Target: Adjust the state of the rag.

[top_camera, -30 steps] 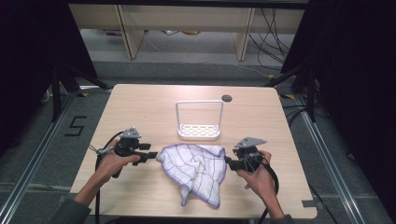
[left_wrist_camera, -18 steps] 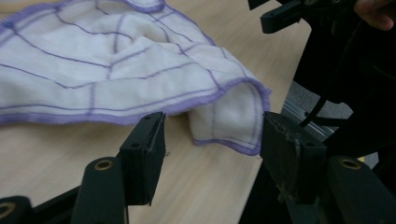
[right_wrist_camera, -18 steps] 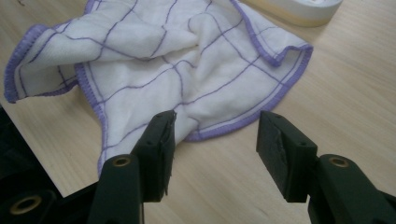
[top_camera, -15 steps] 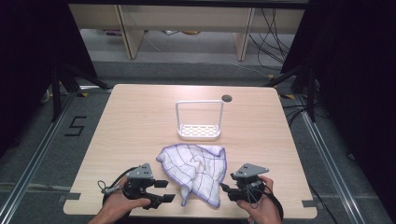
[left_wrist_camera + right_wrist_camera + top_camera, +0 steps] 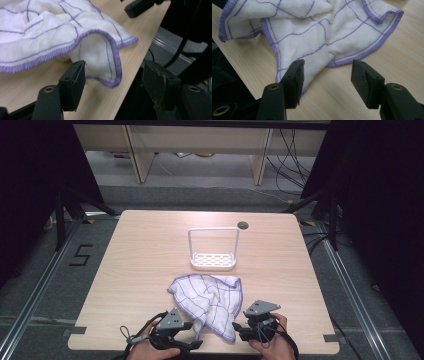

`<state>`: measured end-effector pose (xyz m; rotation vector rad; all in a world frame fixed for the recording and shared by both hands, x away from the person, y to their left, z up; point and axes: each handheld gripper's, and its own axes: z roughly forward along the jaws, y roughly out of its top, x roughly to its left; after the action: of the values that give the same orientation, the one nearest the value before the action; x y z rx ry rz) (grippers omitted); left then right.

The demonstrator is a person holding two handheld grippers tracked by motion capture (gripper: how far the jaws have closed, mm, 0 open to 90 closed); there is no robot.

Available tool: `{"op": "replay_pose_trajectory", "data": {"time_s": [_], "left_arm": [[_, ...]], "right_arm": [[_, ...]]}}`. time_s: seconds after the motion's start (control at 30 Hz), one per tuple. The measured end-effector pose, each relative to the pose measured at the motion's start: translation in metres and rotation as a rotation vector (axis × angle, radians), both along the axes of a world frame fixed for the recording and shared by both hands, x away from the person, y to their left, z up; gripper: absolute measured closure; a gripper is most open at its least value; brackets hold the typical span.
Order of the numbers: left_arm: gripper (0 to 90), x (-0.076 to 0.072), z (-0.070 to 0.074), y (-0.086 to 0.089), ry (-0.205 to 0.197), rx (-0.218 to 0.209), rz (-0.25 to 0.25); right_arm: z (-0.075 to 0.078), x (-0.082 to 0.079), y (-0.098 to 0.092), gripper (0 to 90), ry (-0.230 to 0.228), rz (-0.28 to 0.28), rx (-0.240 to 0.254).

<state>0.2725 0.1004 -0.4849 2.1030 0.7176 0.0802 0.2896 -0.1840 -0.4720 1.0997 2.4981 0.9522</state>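
A pale wooden counter [image 5: 150, 250] carries a crumpled white cloth [image 5: 207, 300] with purple lines near its front edge. The left hand-held gripper [image 5: 196, 345] and right hand-held gripper [image 5: 235, 329] flank its lower corner, jaws just opened wide, gripping nothing, cloth edge between them

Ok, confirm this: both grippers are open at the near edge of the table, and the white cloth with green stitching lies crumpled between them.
Not quite: the cloth's stitching is purple, not green, as the right gripper view shows. The left gripper and right gripper are indeed open at the table's near edge, the cloth crumpled between them.
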Motion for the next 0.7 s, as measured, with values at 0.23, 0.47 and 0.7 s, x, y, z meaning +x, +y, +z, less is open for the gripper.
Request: {"op": "replay_pose_trajectory", "data": {"time_s": [0.23,0.47,0.7], "left_arm": [[66.6,0.011,-0.008,0.004,-0.092,0.038,0.011],[83.1,0.018,0.001,0.02,-0.1,0.006,0.002],[84.4,0.027,0.005,0.037,-0.074,-0.027,0.02]], "right_arm": [[-0.006,-0.008,0.011,41.2,-0.005,0.034,0.009],[-0.017,-0.008,0.023,40.1,0.022,0.053,-0.045],[-0.027,0.0,0.028,70.5,0.028,0.099,-0.081]]}}
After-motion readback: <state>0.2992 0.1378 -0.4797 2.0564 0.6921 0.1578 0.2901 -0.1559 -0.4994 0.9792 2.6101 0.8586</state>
